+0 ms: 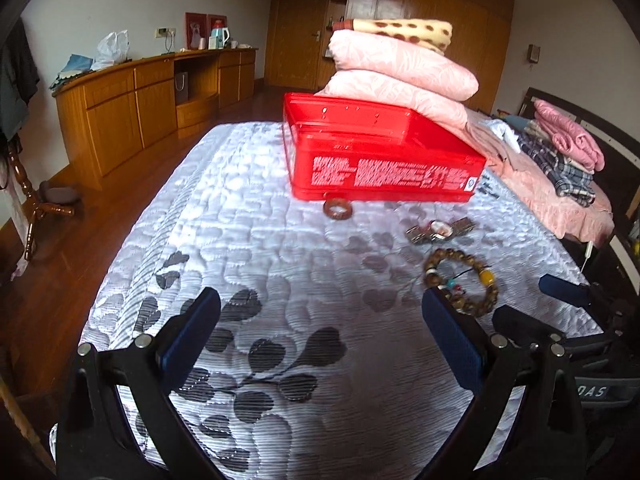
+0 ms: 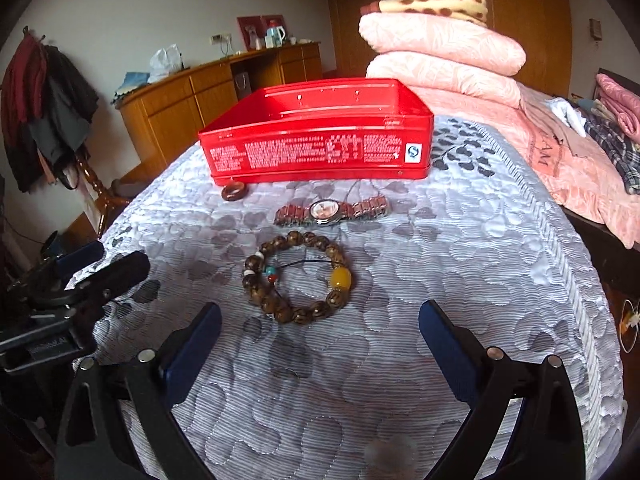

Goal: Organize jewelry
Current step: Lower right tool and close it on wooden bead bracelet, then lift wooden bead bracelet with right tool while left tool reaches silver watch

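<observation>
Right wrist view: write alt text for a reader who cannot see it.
A beaded bracelet lies on a quilted bedspread just ahead of the open right gripper. Beyond it lie a wristwatch and a small brown ring, in front of an open red tin box. The left gripper shows at the left edge.

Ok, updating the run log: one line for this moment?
left gripper open | right gripper open | bracelet, watch, ring on bed | red tin empty
</observation>
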Demonstrator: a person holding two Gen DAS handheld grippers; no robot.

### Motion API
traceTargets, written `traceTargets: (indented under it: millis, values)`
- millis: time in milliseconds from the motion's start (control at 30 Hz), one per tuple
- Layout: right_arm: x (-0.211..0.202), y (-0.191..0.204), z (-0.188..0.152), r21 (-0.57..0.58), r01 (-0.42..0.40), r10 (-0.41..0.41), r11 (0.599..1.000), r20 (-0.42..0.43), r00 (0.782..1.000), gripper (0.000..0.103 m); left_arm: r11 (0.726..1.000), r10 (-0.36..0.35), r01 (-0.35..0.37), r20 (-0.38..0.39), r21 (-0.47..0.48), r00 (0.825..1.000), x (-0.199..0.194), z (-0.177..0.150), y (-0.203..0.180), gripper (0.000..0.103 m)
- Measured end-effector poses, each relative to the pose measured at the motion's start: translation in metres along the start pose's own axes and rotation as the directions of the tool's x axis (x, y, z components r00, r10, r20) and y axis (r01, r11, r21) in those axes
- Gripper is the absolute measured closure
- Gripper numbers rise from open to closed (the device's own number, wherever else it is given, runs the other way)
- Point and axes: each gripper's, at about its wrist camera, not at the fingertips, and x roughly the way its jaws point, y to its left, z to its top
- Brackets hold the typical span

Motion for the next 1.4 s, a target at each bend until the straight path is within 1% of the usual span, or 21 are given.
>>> traceTargets:
  millis: [133, 233, 367, 433, 500, 533, 633, 700, 733, 800, 900, 1067, 1133, 1200, 1267, 1333, 1400]
  values:
    - [0.01, -0.003, 0.003, 0.021, -0.038, 0.039, 0.999, -0.046, 0.998, 0.006, 1.0, 0.008, -0.009, -0.033, -0.015, 0.999, 0.008, 0.001, 0.003, 0.005]
    - [0.013, -0.005, 0.006, 0.032, -0.048, 0.049, 0.998, -0.049, 0.998, 0.006, 1.0, 0.006, -0.007, -0.051, -0.023, 0.999, 0.012, 0.003, 0.005, 0.005]
    - [0.017, -0.001, 0.01, 0.011, -0.05, 0.05, 0.999, -0.053, 0.997, 0.006, 0.999, -0.001, -0.001, -0.067, -0.038, 0.998, 0.016, 0.005, 0.008, 0.005]
    - [0.019, -0.001, 0.012, 0.016, -0.055, 0.056, 0.998, -0.056, 0.997, 0.008, 0.999, -0.005, 0.002, -0.073, -0.045, 0.997, 0.018, 0.005, 0.009, 0.005]
    - [0.019, -0.006, 0.014, 0.034, -0.063, 0.065, 0.997, -0.057, 0.996, 0.017, 0.999, -0.009, 0.005, -0.077, -0.052, 0.997, 0.018, 0.005, 0.011, 0.005]
    - [0.02, -0.008, 0.014, 0.041, -0.061, 0.063, 0.997, -0.057, 0.996, 0.018, 0.999, -0.01, 0.005, -0.078, -0.054, 0.997, 0.018, 0.005, 0.011, 0.005]
    - [0.024, -0.016, 0.016, 0.061, -0.042, 0.046, 0.997, -0.074, 0.996, 0.027, 0.999, -0.007, 0.003, -0.074, -0.051, 0.997, 0.018, 0.005, 0.01, 0.005]
    - [0.028, -0.02, 0.017, 0.075, -0.041, 0.047, 0.996, -0.089, 0.995, 0.039, 0.999, -0.005, 0.002, -0.073, -0.045, 0.997, 0.018, 0.006, 0.009, 0.005]
    - [0.029, -0.02, 0.018, 0.071, -0.036, 0.042, 0.997, -0.09, 0.995, 0.041, 0.999, -0.005, 0.002, -0.073, -0.039, 0.997, 0.018, 0.006, 0.008, 0.005]
    - [0.031, -0.02, 0.02, 0.064, -0.036, 0.042, 0.997, -0.091, 0.995, 0.05, 0.999, -0.006, 0.004, -0.075, -0.033, 0.997, 0.019, 0.006, 0.007, 0.005]
    - [0.034, -0.02, 0.021, 0.061, -0.038, 0.044, 0.997, -0.098, 0.994, 0.056, 0.999, -0.009, 0.007, -0.073, -0.037, 0.997, 0.018, 0.007, 0.007, 0.005]
    - [0.037, -0.016, 0.023, 0.043, -0.04, 0.044, 0.998, -0.106, 0.993, 0.059, 0.999, -0.013, 0.01, -0.068, -0.048, 0.998, 0.017, 0.007, 0.01, 0.005]
    - [0.039, -0.015, 0.025, 0.038, -0.036, 0.04, 0.999, -0.108, 0.993, 0.065, 0.999, -0.009, 0.006, -0.064, -0.043, 0.998, 0.015, 0.008, 0.012, 0.005]
    - [0.041, -0.016, 0.027, 0.037, -0.039, 0.043, 0.999, -0.111, 0.993, 0.081, 0.999, -0.004, 0.002, -0.061, -0.042, 0.998, 0.014, 0.009, 0.015, 0.005]
    - [0.042, -0.019, 0.027, 0.051, -0.053, 0.059, 0.997, -0.115, 0.992, 0.09, 0.999, 0.004, -0.007, -0.059, -0.05, 0.998, 0.013, 0.01, 0.02, 0.005]
    - [0.04, -0.025, 0.026, 0.064, -0.078, 0.085, 0.995, -0.116, 0.99, 0.09, 0.998, 0.018, -0.021, -0.058, -0.063, 0.998, 0.013, 0.012, 0.027, 0.005]
    - [0.035, -0.029, 0.023, 0.06, -0.066, 0.073, 0.996, -0.111, 0.991, 0.09, 0.996, 0.031, -0.035, -0.058, -0.079, 0.998, 0.013, 0.012, 0.034, 0.005]
